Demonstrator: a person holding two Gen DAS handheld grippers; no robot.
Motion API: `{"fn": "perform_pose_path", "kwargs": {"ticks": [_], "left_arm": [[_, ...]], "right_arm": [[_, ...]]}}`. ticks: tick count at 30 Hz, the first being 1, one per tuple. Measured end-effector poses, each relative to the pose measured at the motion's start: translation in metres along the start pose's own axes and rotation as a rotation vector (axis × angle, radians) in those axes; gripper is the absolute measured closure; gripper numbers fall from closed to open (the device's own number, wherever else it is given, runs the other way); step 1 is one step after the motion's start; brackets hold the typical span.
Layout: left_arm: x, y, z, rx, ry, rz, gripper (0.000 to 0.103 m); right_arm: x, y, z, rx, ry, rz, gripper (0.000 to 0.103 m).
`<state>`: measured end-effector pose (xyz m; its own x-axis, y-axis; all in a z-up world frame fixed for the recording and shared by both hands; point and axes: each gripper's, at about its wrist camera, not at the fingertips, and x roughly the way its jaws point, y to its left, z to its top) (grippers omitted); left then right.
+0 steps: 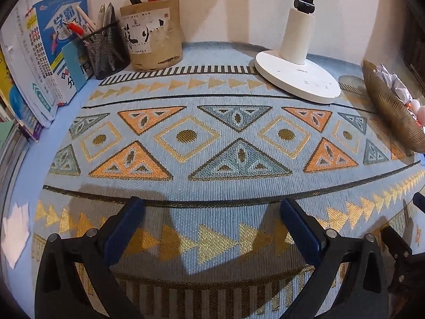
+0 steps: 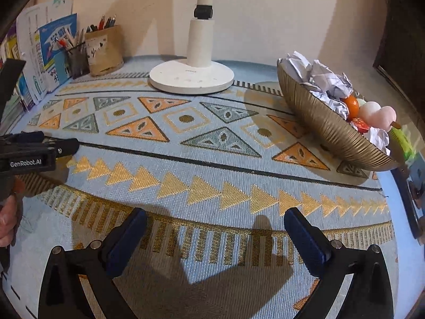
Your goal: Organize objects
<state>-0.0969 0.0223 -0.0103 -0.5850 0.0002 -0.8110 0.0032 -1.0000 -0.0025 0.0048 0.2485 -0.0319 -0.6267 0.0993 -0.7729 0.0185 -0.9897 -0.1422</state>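
At lower centre of each view, left gripper (image 1: 212,212) and right gripper (image 2: 215,223) gape wide, empty, over the patterned cloth (image 1: 212,143). Upper right, gold bowl (image 2: 326,127) holds crumpled paper (image 2: 326,79) and, apparently, fruit.

Under both claws lies a pale blue woven table mat (image 1: 212,186) patterned with gold, orange and grey-blue triangles. Ahead stands a white lamp base (image 2: 191,78). Right of the right claw, a ribbed gold bowl (image 2: 326,130) holds white crumpled paper (image 2: 329,79).
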Motion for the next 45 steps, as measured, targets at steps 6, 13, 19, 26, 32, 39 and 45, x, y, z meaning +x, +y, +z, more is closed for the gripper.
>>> {"fn": "perform_pose_path", "kwargs": {"ticks": [6,13,19,26,32,39,45], "left_arm": [[0.0005,0.0011,0.0008,0.002,-0.002,-0.002,0.000],[0.0004,0.0008,0.0002,0.002,-0.002,-0.001,0.000],[0.0005,0.0004,-0.0003,0.002,-0.002,-0.001,0.000],[0.0015,0.0008,0.0000,0.001,-0.002,-0.002,0.000],[0.0013,-0.0001,-0.0004,0.001,-0.002,-0.003,0.000],[0.0014,0.0009,-0.0005,0.001,-0.002,-0.003,0.000],[0.0020,0.0011,-0.0016,0.000,-0.002,-0.003,0.000]], "right_arm": [[0.0053,-0.0050,0.0006,0.032,0.033,0.011,0.000],[0.0024,0.0020,0.0006,-0.018,0.009,-0.030,0.000],[0.0029,0.0011,0.0004,-0.001,0.017,-0.018,0.000],[0.0018,0.0022,0.0007,0.000,0.015,-0.025,0.000],[0.0027,0.0015,0.0010,-0.001,0.016,-0.019,0.000],[0.0021,0.0015,0.0006,-0.003,0.014,-0.018,0.000],[0.0021,0.0011,0.0004,-0.001,0.018,-0.010,0.000]]}}
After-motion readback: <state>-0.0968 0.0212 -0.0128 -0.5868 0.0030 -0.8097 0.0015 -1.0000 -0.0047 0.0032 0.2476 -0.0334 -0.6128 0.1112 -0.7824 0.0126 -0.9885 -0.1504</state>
